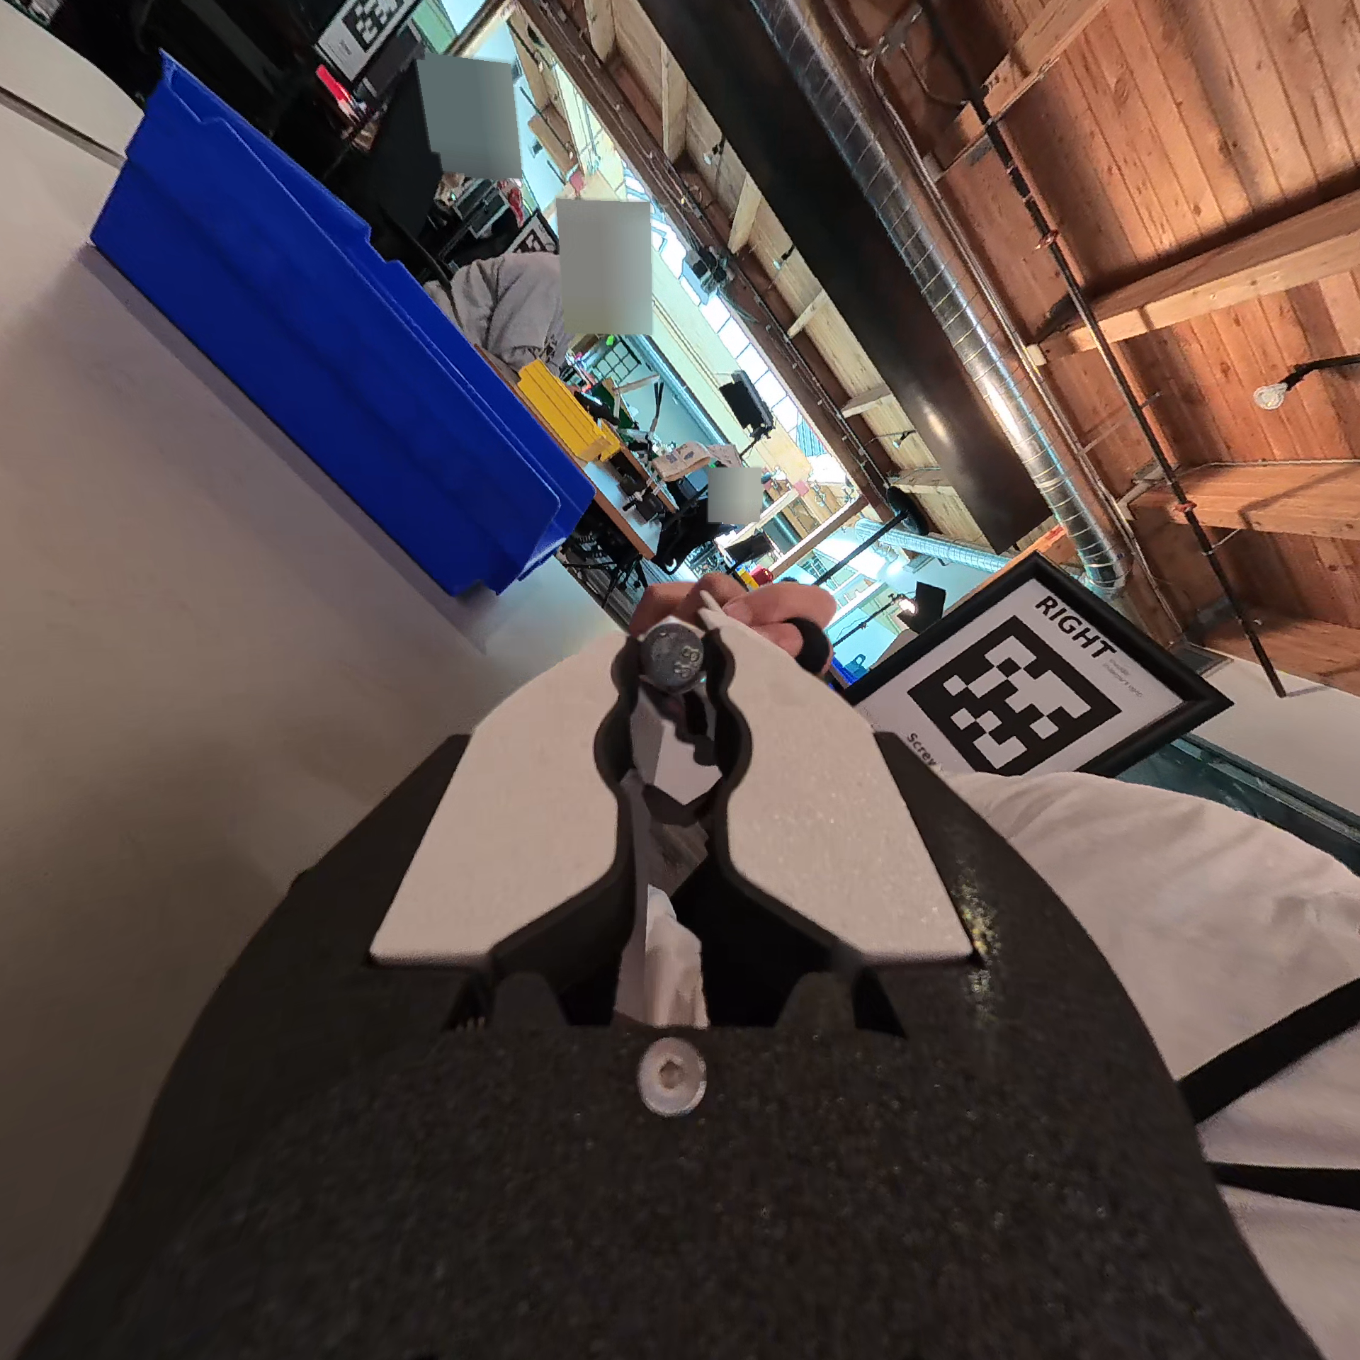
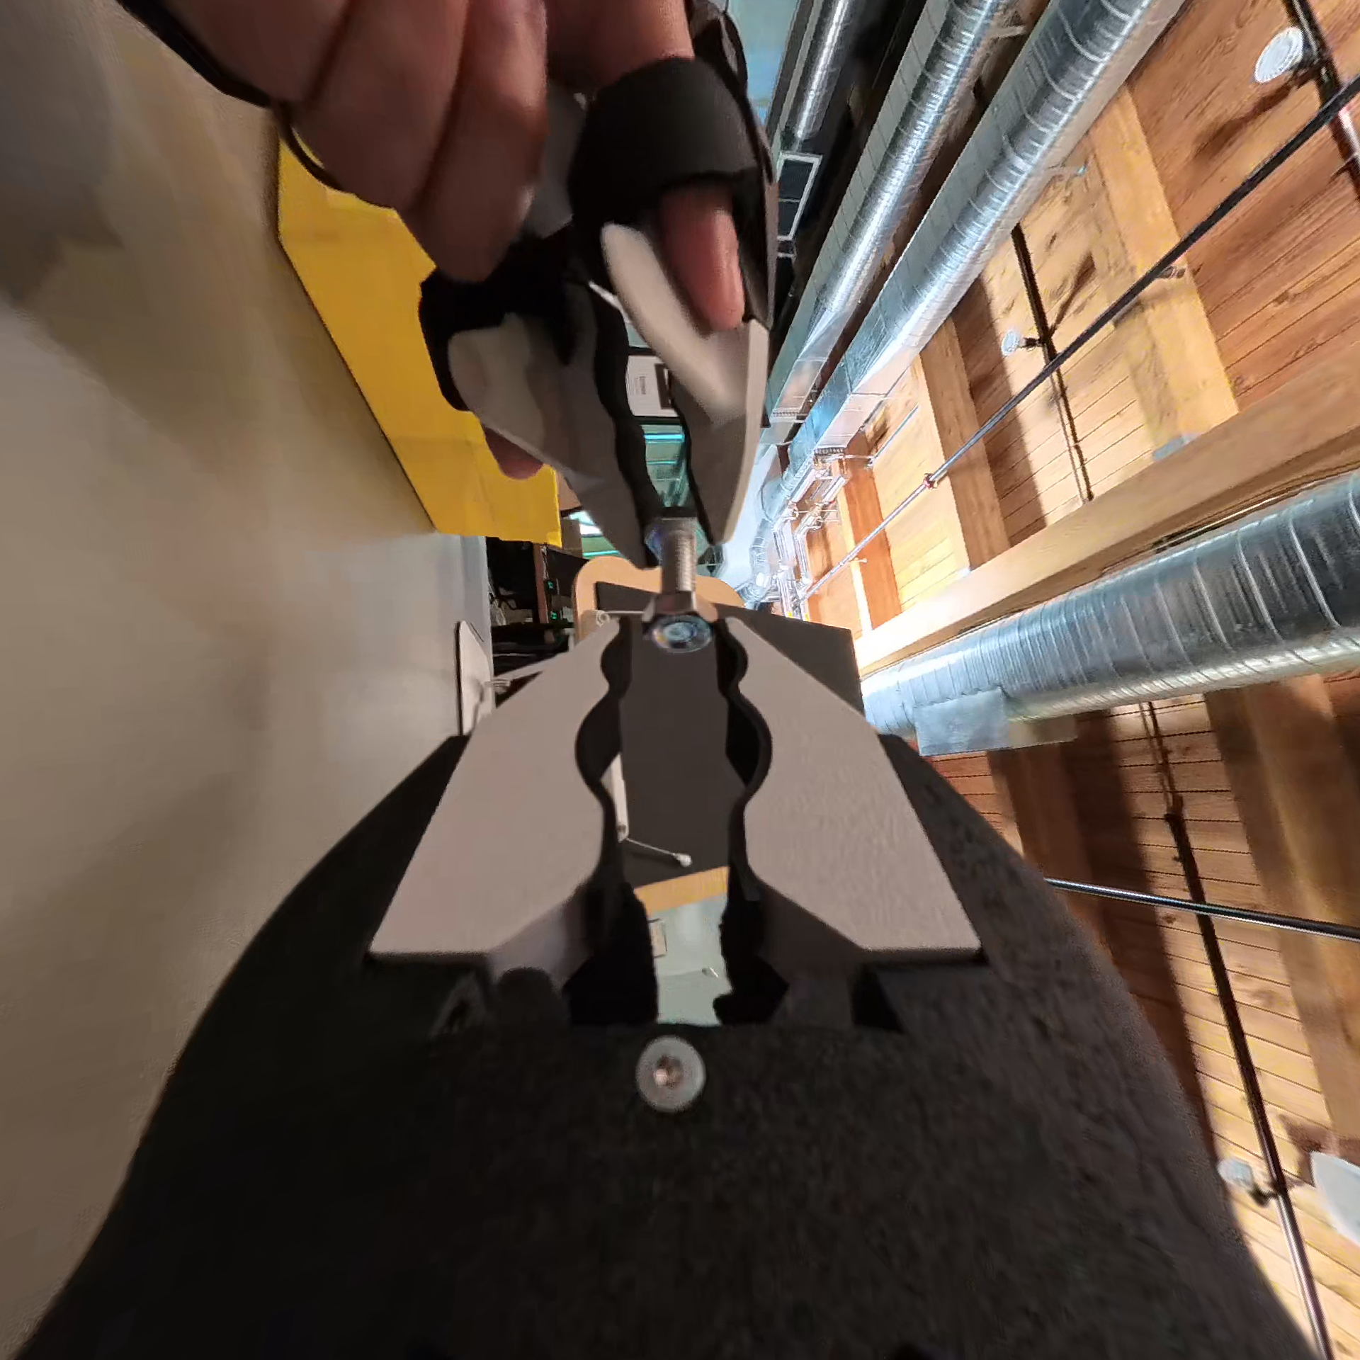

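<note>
My left gripper (image 1: 671,662) is shut on the round grey head of a steel bolt (image 1: 671,657), held right at its fingertips. In the right wrist view the left gripper (image 2: 670,526) comes in from above, a hand (image 2: 441,110) around it, and the bolt's threaded shank (image 2: 677,563) points toward me. My right gripper (image 2: 677,631) is shut on a hex nut (image 2: 673,605) that sits on the free end of that shank. In the left wrist view only a white fingertip (image 1: 717,614) of the right gripper and the hand (image 1: 773,611) holding it show behind the bolt head.
A blue bin (image 1: 309,331) stands on the pale table (image 1: 147,589) at the left. A framed black-and-white marker sign (image 1: 1030,684) stands at the right, and white cloth (image 1: 1141,920) lies below it. A yellow panel (image 2: 383,353) and metal ducts (image 2: 1141,662) are behind. The grippers are tip to tip, or close to it.
</note>
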A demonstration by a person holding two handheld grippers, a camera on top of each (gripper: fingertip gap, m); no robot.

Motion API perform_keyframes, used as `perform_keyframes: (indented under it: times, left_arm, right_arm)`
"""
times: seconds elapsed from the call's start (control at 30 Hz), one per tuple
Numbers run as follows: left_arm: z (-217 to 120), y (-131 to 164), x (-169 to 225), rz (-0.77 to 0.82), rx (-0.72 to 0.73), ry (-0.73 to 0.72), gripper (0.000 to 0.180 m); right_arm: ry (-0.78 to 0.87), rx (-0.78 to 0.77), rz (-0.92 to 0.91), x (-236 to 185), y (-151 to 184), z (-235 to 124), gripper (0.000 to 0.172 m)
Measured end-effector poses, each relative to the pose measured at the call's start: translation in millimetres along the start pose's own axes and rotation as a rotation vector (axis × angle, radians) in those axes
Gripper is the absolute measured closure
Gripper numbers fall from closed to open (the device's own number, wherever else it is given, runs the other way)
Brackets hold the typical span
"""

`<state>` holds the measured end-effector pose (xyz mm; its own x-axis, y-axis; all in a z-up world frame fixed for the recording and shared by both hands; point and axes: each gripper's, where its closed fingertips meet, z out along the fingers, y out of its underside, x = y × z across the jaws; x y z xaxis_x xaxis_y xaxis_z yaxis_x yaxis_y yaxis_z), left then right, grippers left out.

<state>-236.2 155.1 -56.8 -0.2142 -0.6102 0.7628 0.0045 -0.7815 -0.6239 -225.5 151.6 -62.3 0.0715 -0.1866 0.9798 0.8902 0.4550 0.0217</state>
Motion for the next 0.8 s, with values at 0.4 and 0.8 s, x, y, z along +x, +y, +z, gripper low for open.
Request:
perform_keyframes:
  times: [0.4,0.8]
  left_arm:
    - [1,-1,8,0.154,-0.022,0.001,0.164]
    - [-1,-1,1,0.287,-0.024,-0.073,0.164]
  right_arm:
    - [-0.473,0.069,1.238,-1,-6,-2,0.153]
    - [-1.04,0.35,2.494,-6,-12,-1,0.148]
